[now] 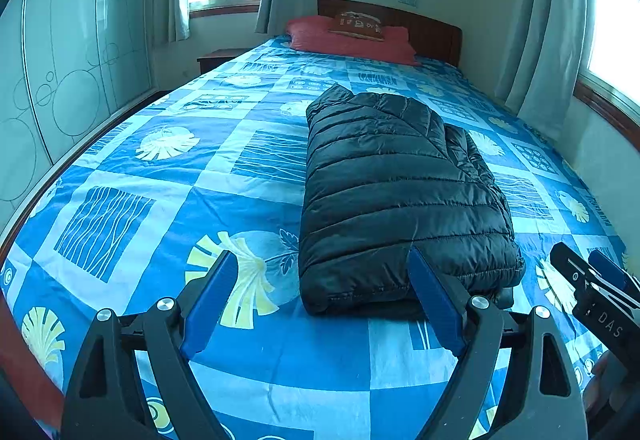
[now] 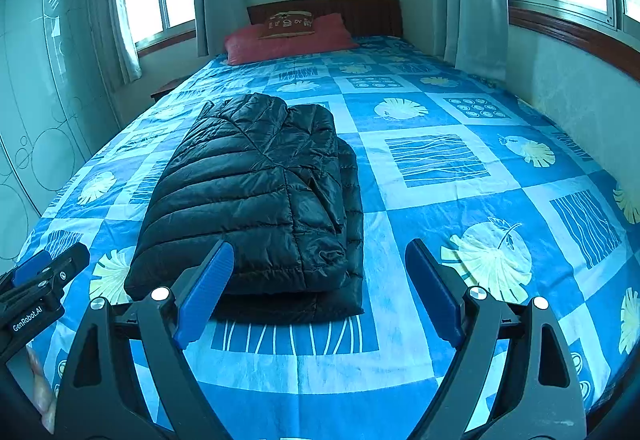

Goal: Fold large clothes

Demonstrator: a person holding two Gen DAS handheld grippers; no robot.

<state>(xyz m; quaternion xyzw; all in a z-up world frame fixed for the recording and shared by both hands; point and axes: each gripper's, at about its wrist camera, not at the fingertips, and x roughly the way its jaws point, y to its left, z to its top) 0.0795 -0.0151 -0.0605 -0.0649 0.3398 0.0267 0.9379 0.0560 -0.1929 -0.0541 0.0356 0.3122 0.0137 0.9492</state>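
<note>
Already the work looks close to its end. From the left wrist, the jacket (image 1: 404, 195) lies on the bed (image 1: 168, 175) as a compact, thick bundle, with layers stacked and the near edge showing a fold line. No sleeve hangs out on the sides that I can see. The left tool (image 1: 322, 296) stands wide open and holds nothing; its right finger overlaps the near edge of the jacket in the picture, but I cannot tell if it touches the cloth. At the right border the right tool (image 1: 592, 272) comes in, near the jacket's corner, also without cloth in it.

From the right wrist, the jacket (image 2: 256, 195) is again one neat packet in the middle of the bed (image 2: 460, 199), a narrower layer showing along its right side. The right tool (image 2: 320, 288) is wide open and empty, its left finger before the near edge of the jacket. The left tool (image 2: 44, 272) shows at the lower left, beside the packet.

I judge the folding as done, or nearly; what may be left is only to press the bundle flat or to move it away.

About containers: no box, basket or drawer is in either view. Only a pillow (image 2: 288, 37) lies at the head of the bed.
</note>
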